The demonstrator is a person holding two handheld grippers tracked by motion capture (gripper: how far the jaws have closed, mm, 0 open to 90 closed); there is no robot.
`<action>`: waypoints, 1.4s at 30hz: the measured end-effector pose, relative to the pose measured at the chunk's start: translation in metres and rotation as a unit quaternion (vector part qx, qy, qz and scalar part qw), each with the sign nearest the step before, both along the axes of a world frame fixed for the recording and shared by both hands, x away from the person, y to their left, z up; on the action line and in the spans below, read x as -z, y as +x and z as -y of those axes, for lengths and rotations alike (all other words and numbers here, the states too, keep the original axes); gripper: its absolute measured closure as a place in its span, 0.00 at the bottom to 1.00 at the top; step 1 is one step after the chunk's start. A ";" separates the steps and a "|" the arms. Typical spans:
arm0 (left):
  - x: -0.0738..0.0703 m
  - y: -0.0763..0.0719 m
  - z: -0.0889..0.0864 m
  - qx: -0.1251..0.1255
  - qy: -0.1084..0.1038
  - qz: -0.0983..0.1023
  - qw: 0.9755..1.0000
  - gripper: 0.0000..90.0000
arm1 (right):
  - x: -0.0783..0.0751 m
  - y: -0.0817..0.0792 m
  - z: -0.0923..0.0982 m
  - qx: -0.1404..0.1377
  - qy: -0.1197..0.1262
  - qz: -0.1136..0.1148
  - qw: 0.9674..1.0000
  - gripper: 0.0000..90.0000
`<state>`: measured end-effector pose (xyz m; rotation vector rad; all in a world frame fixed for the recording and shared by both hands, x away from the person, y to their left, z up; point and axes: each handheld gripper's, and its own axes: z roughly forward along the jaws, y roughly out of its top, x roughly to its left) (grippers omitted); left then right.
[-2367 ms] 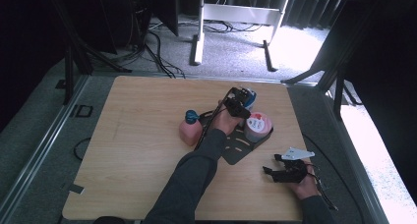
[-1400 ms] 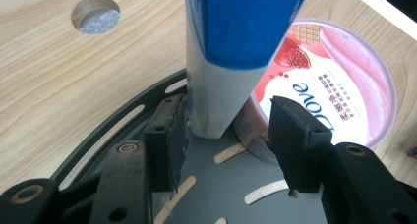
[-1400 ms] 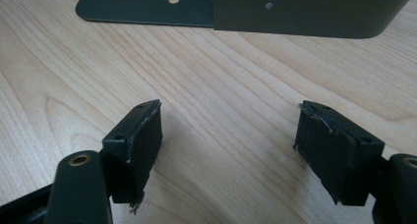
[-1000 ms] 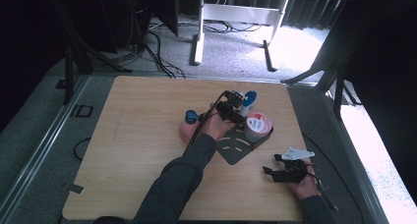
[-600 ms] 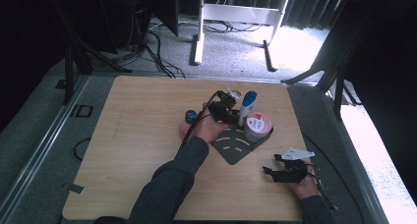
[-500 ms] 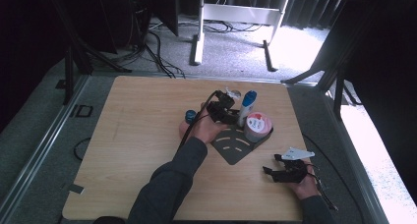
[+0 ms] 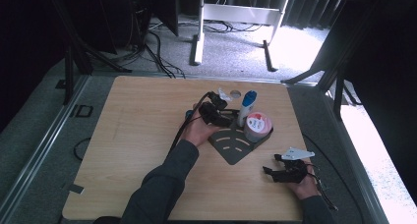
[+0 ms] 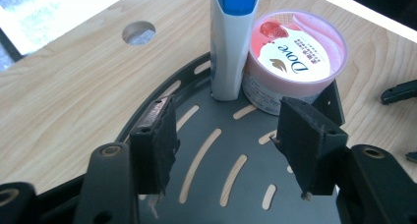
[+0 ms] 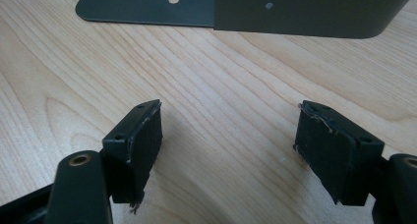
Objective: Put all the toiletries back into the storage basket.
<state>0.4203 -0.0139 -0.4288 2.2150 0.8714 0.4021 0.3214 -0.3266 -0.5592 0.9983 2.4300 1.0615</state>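
A pale wooden desk [image 7: 147, 130] carries a dark grey slotted metal corner rack [image 7: 235, 146]. In the rack stand a white tube with a blue cap [image 7: 247, 108] and, touching it, a pink round Dove tub [image 7: 257, 126]. The left hand-held gripper [image 8: 223, 135] hovers over the rack just in front of the tube; its jaws have just been opening and are spread with nothing between them. The right hand-held gripper [image 9: 228, 145] rests low over bare desk near the rack's outer wall, jaws spread and empty.
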 end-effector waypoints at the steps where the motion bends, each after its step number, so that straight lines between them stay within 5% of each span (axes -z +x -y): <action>1: -0.001 0.000 -0.001 0.001 0.001 0.002 1.000 0.44 | 0.000 0.000 0.000 0.000 0.000 0.000 1.000 0.28; 17: -0.001 -0.003 -0.034 -0.029 -0.015 0.024 0.999 0.37 | 0.000 0.000 0.000 0.000 0.000 0.000 1.000 0.28; 25: -0.006 -0.005 -0.045 -0.050 -0.015 0.040 0.998 0.20 | 0.000 0.000 0.000 0.001 0.000 0.000 1.000 0.28; 42: 0.012 -0.006 -0.075 -0.076 -0.044 0.026 0.996 0.16 | 0.000 0.000 0.000 0.001 0.000 0.000 1.000 0.28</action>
